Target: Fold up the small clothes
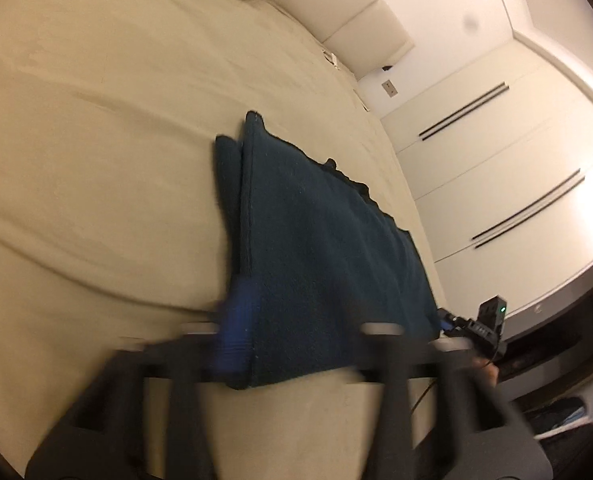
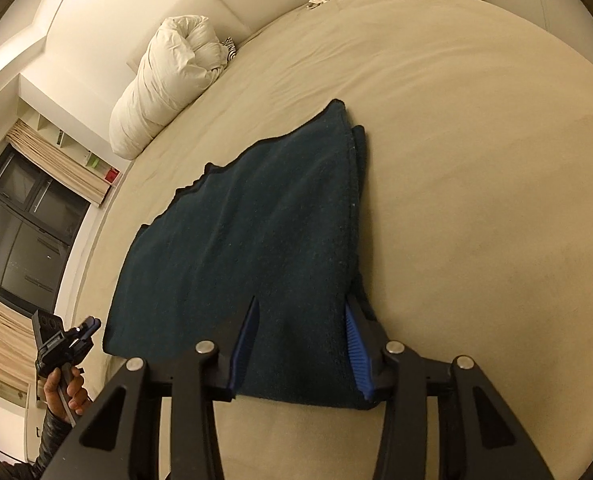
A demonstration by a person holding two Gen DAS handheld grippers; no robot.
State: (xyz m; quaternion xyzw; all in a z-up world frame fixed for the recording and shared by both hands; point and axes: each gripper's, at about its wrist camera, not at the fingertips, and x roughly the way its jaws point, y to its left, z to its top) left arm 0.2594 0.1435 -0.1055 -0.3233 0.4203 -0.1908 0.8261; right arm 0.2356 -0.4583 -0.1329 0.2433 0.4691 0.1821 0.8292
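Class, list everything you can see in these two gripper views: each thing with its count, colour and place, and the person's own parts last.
folded cloth: one, dark teal, flat on the bed near its front edge
bed: one, beige sheet, fills most of both views
rolled duvet: one, white, at the bed's far edge by the headboard
headboard: one, cream, padded panels
wardrobe doors: white, long black handles
window: dark, beige curtains
right gripper: black, blue pads, astride the cloth's near corner
left gripper: black, blurred, open
hand: one, holding the left gripper's handle
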